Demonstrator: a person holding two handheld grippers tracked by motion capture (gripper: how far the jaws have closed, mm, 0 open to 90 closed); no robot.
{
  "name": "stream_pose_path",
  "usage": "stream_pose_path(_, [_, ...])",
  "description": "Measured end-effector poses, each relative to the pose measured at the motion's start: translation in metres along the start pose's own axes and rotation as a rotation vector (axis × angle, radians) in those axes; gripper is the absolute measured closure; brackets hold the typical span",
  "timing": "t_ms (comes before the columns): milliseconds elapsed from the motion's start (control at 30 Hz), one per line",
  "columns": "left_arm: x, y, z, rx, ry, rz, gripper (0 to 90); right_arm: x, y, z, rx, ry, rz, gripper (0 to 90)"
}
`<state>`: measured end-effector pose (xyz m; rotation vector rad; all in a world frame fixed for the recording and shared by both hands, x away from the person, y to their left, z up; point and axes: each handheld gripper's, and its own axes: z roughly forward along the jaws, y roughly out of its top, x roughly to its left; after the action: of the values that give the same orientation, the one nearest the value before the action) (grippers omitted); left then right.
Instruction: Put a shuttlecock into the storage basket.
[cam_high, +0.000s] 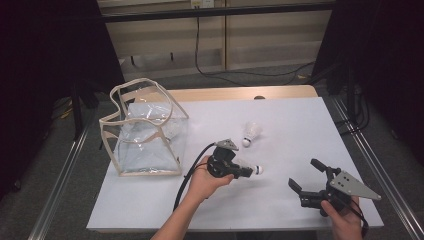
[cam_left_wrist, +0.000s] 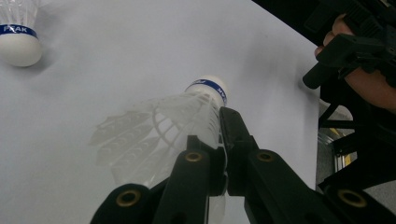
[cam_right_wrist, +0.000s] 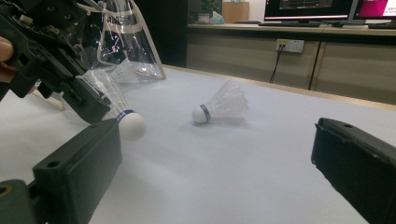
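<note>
White board over a wooden table (cam_high: 280, 150), dark curtains to both sides, grey floor with a loose cable beyond the far edge; the right gripper view adds a counter with monitors at the back of the room. I have my left gripper (cam_high: 248, 172) clamped on a shuttlecock (cam_high: 250, 169), near the middle of the board toward the near edge. In the left gripper view the jaws pinch the feather skirt close to the blue-banded cork (cam_left_wrist: 210, 88), cork pointing away from the hand. I judge the grip on the skirt is chosen because the cork is round and would slip; the thin feathers could crush if squeezed harder. A second shuttlecock (cam_high: 251, 132) lies on its side farther back, just right of centre, well apart from the held one. A clear bag (cam_high: 145, 132) with cream trim stands open-mouthed at the left edge; something pale, perhaps another shuttlecock, shows through its wall, though I cannot tell for certain. My guess is the bag stands open to take the shuttlecocks. My right gripper (cam_high: 307, 175) waits at the near right corner, jaws spread wide with nothing between them, pointing toward the centre.
</note>
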<state>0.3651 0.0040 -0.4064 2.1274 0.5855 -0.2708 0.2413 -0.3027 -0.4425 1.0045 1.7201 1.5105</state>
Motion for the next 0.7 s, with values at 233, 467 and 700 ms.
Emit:
stream_pose_path(233, [0.001,0.0,-0.01,0.016,-0.003,-0.019,89.3,0.0,0.0,0.0,0.0,-0.004,0.001,1.5])
stream_pose_path(467, [0.001,0.003,-0.019,0.041,0.009,-0.02,89.3,-0.002,-0.001,-0.005,-0.006,-0.013,0.008,1.4])
stream_pose_path(700, [0.0,0.01,-0.029,0.052,0.024,-0.015,89.3,-0.002,-0.001,-0.004,-0.006,-0.011,0.013,1.4])
